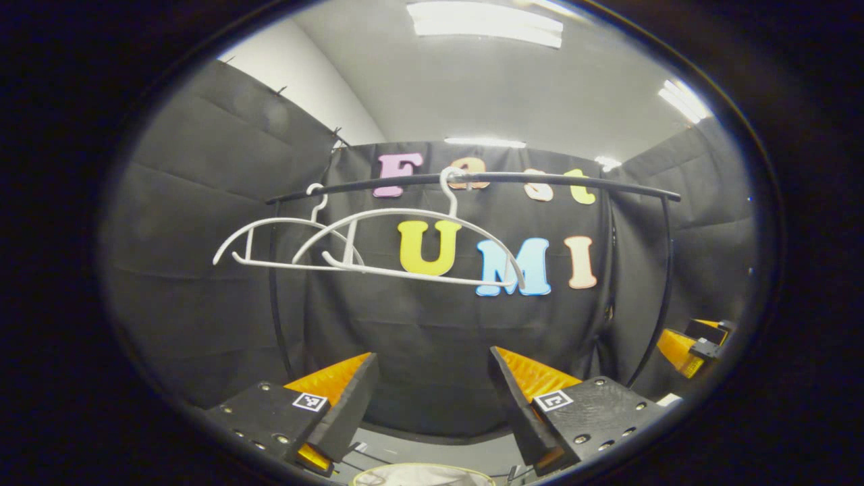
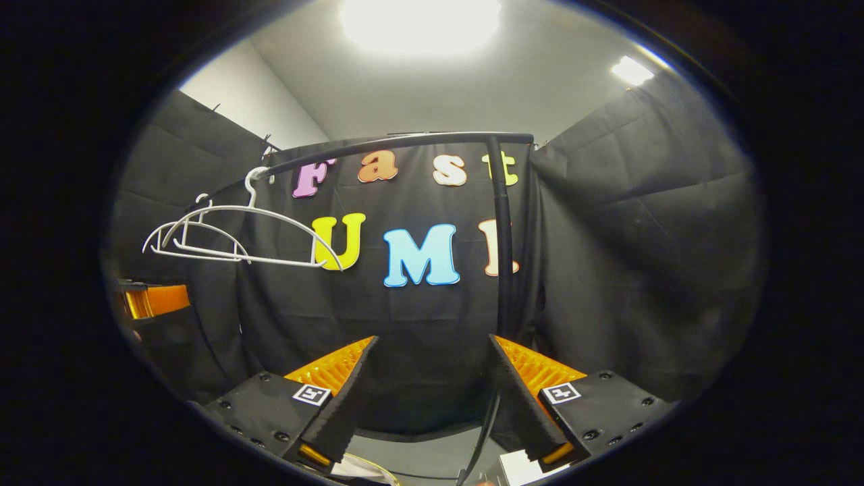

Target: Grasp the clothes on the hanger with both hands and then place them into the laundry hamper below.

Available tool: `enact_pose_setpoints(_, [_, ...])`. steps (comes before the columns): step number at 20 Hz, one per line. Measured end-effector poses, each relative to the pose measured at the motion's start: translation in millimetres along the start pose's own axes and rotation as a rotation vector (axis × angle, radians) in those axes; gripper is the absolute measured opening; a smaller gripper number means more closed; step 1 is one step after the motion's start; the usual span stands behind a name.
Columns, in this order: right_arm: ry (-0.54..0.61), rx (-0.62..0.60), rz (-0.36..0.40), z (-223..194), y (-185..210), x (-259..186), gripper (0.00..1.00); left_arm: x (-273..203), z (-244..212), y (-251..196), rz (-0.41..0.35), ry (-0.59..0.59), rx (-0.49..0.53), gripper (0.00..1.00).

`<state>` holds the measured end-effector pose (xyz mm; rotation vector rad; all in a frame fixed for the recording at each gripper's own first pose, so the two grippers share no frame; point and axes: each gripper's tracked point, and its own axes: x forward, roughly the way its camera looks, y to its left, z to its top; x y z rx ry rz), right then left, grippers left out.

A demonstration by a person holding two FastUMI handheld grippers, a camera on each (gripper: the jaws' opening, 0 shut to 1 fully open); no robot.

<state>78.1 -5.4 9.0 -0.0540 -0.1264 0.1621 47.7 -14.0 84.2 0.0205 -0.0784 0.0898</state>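
In the left gripper view, the left gripper (image 1: 432,405) sits at the bottom centre of the frame, its two fingers spread wide with only air between them. Two bare white plastic hangers hang from a thin black metal rail (image 1: 553,181) that arcs across the upper middle: the nearer white hanger (image 1: 412,246) at centre and the farther white hanger (image 1: 283,243) to its left, partly overlapped by it. No garment is on either one. At the very bottom edge, between the fingers, a pale curved rim (image 1: 422,470) peeks in; whether it is the laundry hamper, and what it holds, cannot be told. At the right edge the right gripper (image 1: 695,344) shows partly.

In the right gripper view, the right gripper (image 2: 432,398) occupies the bottom centre, fingers likewise parted and holding nothing. The black rail (image 2: 405,143) curves across the top and meets a black upright post (image 2: 501,229) right of centre. Both white hangers (image 2: 236,233) hang bare at upper left. At the left edge, the left gripper (image 2: 152,300) shows partly. A sliver of pale rim (image 2: 364,466) lies at the bottom edge.
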Motion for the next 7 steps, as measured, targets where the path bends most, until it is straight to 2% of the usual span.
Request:
enact_pose_setpoints(1, [0.005,0.009,-0.004,-2.6,-2.9,-0.4,0.93,0.3,-0.3,-7.3,-0.020,0.001,0.007,0.94])
enact_pose_setpoints(3, [0.025,0.023,-0.020,-9.3,-10.2,0.2,0.93,4.0,-8.5,-17.5,-0.043,0.021,0.014,0.94])
enact_pose_setpoints(7, [0.060,0.052,-0.061,-19.2,-21.9,-2.4,0.93,6.6,-53.0,-31.1,-0.055,0.134,0.020,0.94])
